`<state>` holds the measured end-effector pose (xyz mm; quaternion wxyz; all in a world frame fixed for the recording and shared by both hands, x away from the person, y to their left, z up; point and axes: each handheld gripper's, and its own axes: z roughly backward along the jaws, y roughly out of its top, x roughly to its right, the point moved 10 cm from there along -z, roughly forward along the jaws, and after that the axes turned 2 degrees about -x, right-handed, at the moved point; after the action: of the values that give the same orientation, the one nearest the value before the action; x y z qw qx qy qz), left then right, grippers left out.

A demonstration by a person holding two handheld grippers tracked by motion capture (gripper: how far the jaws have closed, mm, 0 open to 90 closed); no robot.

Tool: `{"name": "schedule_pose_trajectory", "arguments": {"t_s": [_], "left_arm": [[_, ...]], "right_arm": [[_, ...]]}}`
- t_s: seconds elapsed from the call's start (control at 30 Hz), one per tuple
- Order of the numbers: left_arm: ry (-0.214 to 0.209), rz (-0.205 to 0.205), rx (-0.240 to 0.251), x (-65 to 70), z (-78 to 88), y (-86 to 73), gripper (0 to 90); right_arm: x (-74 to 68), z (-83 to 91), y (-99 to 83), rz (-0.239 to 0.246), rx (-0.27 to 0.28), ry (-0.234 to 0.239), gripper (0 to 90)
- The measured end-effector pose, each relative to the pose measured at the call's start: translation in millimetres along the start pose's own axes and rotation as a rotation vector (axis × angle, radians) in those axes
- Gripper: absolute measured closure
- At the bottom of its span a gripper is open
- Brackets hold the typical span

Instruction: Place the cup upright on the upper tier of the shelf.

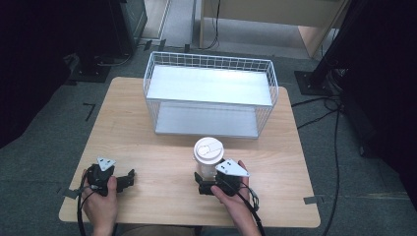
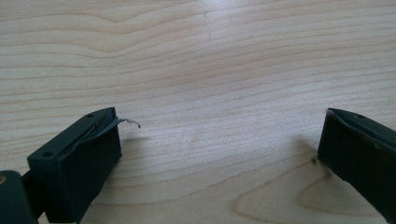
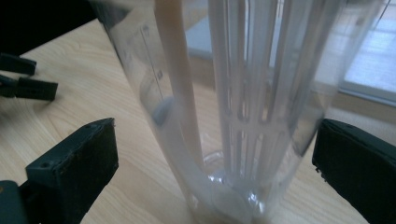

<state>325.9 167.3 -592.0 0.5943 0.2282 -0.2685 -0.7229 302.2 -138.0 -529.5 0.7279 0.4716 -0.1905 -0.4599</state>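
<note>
Standing near the counter's (image 1: 162, 162) front edge, a lidded clear cup (image 1: 208, 156) is straddled by the wide-open right gripper (image 3: 210, 172); the left gripper (image 2: 219, 154) is spread wide.

Light wood-grain surface (image 1: 162, 147), rounded corners, seen from above. Grain and a knot show close up in the left gripper view (image 2: 210, 70); the same pale wood runs to a dark edge in the right gripper view (image 3: 70, 93).

Grey carpet floor (image 1: 59, 113) all round. A black angle-shaped tape mark (image 1: 89, 110) lies on the floor just left of the surface. A small grey tape tab (image 1: 311, 199) sits near the front right corner.

Black stand base (image 1: 91, 73) on the floor at far left; a second base (image 1: 314, 81) at far right, with a dark pole slanting up from it. Black cables (image 1: 337, 147) trail down the right side.

Pale wooden furniture (image 1: 275, 10) stands along the back, another cable (image 1: 216, 24) hanging before it.
</note>
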Motion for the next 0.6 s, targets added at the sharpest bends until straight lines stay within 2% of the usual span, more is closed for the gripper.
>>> {"name": "schedule_pose_trajectory", "arguments": {"t_s": [0.03,0.07,0.2,0.4,0.6], "left_arm": [[0.0,0.0,0.0,0.0,0.0,0.0,0.0],[0.0,0.0,0.0,0.0,0.0,0.0,0.0],[0.0,0.0,0.0,0.0,0.0,0.0,0.0],[0.0,0.001,0.0,0.0,0.0,0.0,0.0],[0.0,0.0,0.0,0.0,0.0,0.0,0.0]], "right_arm": [[-0.5,0.0,2.3,0.002,0.016,0.003,0.2],[-2.5,0.8,8.4,-0.011,0.06,0.015,0.3],[-1.1,-0.3,15.3,-0.014,0.091,-0.003,1.5],[3.7,-1.6,25.9,-0.044,0.157,-0.054,6.8],[3.9,-2.9,30.4,-0.04,0.2,-0.068,7.4]]}}
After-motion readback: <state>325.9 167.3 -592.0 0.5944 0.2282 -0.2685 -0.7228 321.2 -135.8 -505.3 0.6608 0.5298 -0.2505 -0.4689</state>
